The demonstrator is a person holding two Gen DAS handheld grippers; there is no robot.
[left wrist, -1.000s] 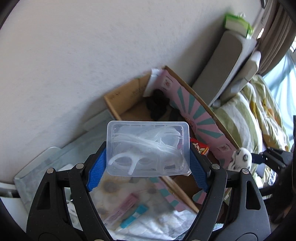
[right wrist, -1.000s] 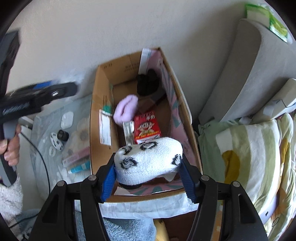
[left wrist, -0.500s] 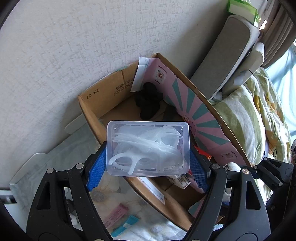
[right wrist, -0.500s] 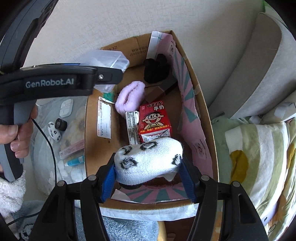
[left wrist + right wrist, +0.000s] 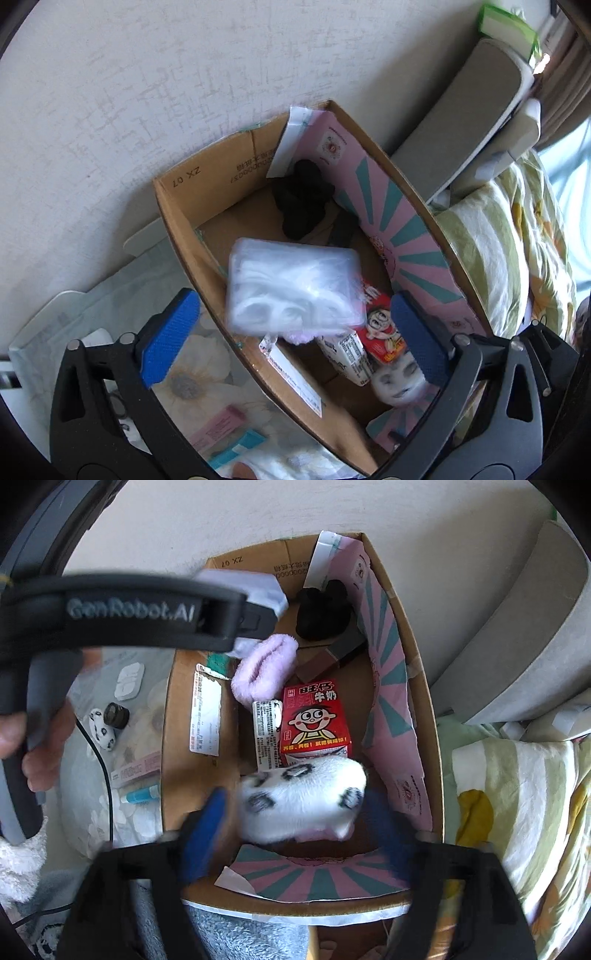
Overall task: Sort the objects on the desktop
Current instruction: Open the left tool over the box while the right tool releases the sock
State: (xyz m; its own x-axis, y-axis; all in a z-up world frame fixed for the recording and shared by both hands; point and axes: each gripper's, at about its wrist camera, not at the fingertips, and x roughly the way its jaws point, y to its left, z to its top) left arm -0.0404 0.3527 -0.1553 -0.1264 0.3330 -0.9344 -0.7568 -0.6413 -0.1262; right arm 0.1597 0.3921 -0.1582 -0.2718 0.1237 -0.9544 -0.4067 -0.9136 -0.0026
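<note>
A clear plastic box of white plastic pieces, blurred, is loose between my left gripper's blue pads, which stand apart from it. The jaws are opening over the cardboard box. In the right wrist view a white panda-face sock lies at the near end of the cardboard box. My right gripper is opening around it, with its blurred pads off the sock. A person's hand holds the left gripper at the upper left.
In the box lie a red milk carton, a purple fluffy sock and a black bundle. Left of it, on a floral cloth, are a pink tube, a blue tube and small items. Striped bedding lies to the right.
Both grippers went from shut to open. The clear box has dropped out of the left pads toward the cardboard box, and the panda sock has left the right pads and sunk into it.
</note>
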